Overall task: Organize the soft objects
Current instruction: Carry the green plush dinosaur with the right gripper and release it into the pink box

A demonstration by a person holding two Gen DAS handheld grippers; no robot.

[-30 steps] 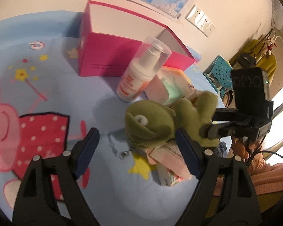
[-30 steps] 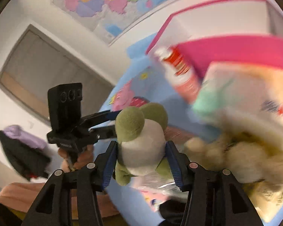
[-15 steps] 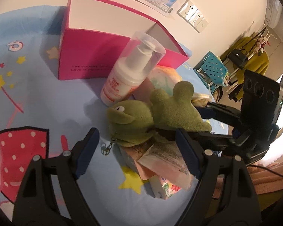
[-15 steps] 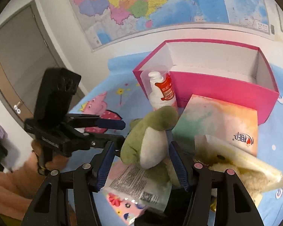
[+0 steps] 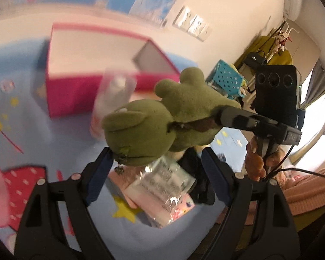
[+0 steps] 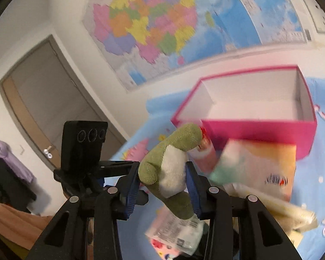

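Frog toy [image 6: 169, 171], green and plush, hangs above the cartoon sheet [image 5: 54, 143], pinched at its belly by the right gripper [image 6: 163, 191], whose jaws have just been closing on it. Carry it level over the pink box [image 6: 257, 127], which looks empty, before releasing. Left gripper [image 5: 156, 173] stands wide apart, holding nothing.

Left gripper [image 5: 157, 173]: two black, angular plastic arms ending in dark blue ribbed pads [image 5: 98, 179], each arm carrying round silver screws [image 5: 75, 176]. Right gripper [image 6: 162, 191]: same black frame, blue ridged pads [image 6: 131, 189] and silver screws [image 6: 111, 190]. Each unit bears a black rectangular module with three round lenses in a row [image 5: 276, 93], at 12 o'clock of its handle. A thin black cable [image 5: 301, 171] runs from the right unit. Sleeve [image 5: 307, 192]: salmon-pink ribbed knit.
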